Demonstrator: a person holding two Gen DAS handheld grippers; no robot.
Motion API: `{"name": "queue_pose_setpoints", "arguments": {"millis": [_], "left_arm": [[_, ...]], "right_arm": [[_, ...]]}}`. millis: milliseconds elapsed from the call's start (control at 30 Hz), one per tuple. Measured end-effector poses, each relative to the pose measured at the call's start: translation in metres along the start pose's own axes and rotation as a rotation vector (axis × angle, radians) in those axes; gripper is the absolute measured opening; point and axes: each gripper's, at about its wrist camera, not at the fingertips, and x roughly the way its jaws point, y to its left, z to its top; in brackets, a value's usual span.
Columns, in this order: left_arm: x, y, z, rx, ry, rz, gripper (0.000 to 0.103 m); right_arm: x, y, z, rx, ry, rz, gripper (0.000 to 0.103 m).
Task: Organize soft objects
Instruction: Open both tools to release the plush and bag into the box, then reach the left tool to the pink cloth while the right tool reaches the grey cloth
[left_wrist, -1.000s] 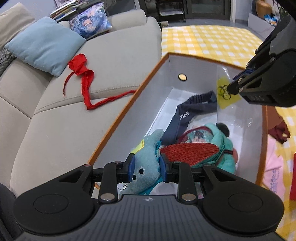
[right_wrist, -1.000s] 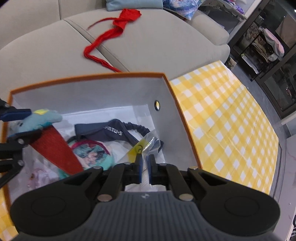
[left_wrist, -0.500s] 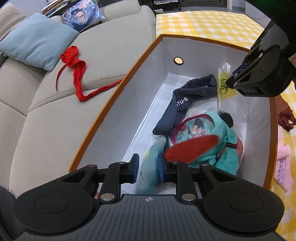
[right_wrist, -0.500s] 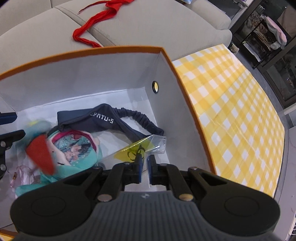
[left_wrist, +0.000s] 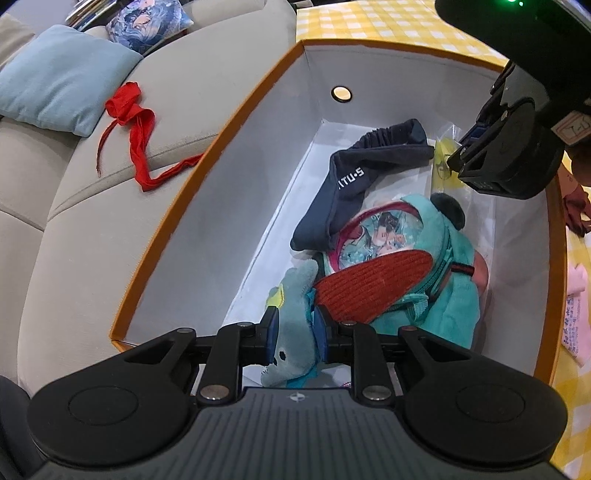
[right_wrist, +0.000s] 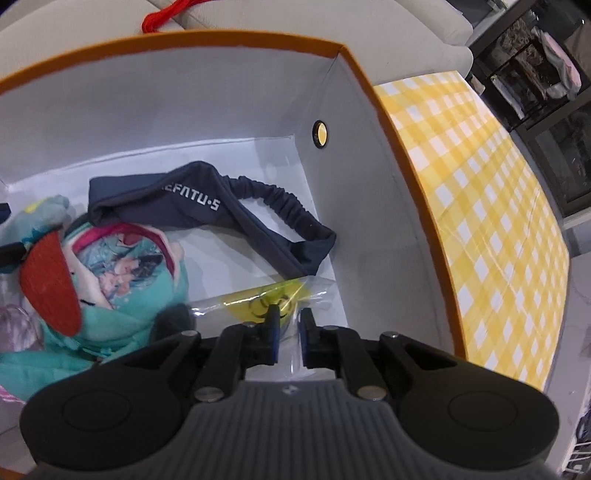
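An orange-rimmed box (left_wrist: 207, 155) with white walls holds a navy headband (left_wrist: 354, 177) and a teal pouch with a printed window (left_wrist: 443, 306). My left gripper (left_wrist: 295, 332) is shut on a teal plush toy (left_wrist: 295, 288) with a red corduroy fin (left_wrist: 369, 284), low over the box's near end. My right gripper (right_wrist: 289, 328) is down in the box's other end by the headband (right_wrist: 207, 206). Its jaws are opening, with a clear bag holding something yellow (right_wrist: 258, 299) between them and no longer pinched. The left wrist view shows that gripper (left_wrist: 458, 155) over the bag (left_wrist: 441, 162).
A beige sofa (left_wrist: 92, 229) runs along the box's far side, with a red cloth strip (left_wrist: 136, 125) and a light blue cushion (left_wrist: 62, 77) on it. A yellow checked tablecloth (right_wrist: 480, 184) lies under the box. A pink cloth (left_wrist: 576, 295) and a dark red one (left_wrist: 576, 210) lie beside it.
Both grippers have come down deeper into the box, carrying the plush toy and the bag lower. The right jaws have parted around the bag.
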Motion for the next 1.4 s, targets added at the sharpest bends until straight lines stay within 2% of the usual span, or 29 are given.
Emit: {"name": "queue_pose_setpoints", "arguments": {"millis": [133,200,300,367,467,533,633,767,1067,1233,1400], "left_arm": [[0.004,-0.004,-0.001,0.012,0.016,0.003,0.027],[0.005,-0.006,-0.002,0.024,0.023,0.01,0.027],[0.007,-0.007,-0.002,0.029,0.031,0.026,0.036],[0.006,-0.006,-0.002,0.025,0.029,0.046,0.048],[-0.002,-0.004,-0.001,0.012,0.011,0.048,0.056],[-0.008,-0.004,-0.001,0.011,-0.003,0.058,0.057],[-0.016,-0.003,0.0,0.009,-0.018,0.069,0.065],[-0.027,-0.005,0.002,0.016,-0.049,0.109,0.071],[-0.064,-0.002,0.011,-0.033,-0.162,0.154,0.071],[-0.088,-0.011,0.016,-0.027,-0.23,0.141,0.071],[-0.114,-0.029,0.017,-0.023,-0.316,0.041,0.071]], "right_arm": [[0.008,0.006,-0.003,-0.031,0.022,-0.01,0.013],[0.009,0.008,-0.003,-0.039,0.019,-0.025,0.02],[0.005,0.006,-0.001,-0.024,0.005,-0.031,0.037],[0.001,0.004,0.0,-0.023,-0.004,-0.038,0.04],[-0.007,-0.001,0.001,-0.009,-0.019,-0.048,0.044],[-0.014,-0.004,0.0,-0.002,-0.029,-0.054,0.044],[-0.027,-0.008,-0.003,0.011,-0.045,-0.056,0.045],[-0.047,-0.014,-0.006,0.04,-0.071,-0.034,0.044],[-0.086,-0.027,-0.018,0.047,-0.107,-0.046,0.045],[-0.106,-0.041,-0.035,0.065,-0.113,-0.057,0.045],[-0.128,-0.056,-0.064,0.108,-0.122,-0.04,0.045]]}}
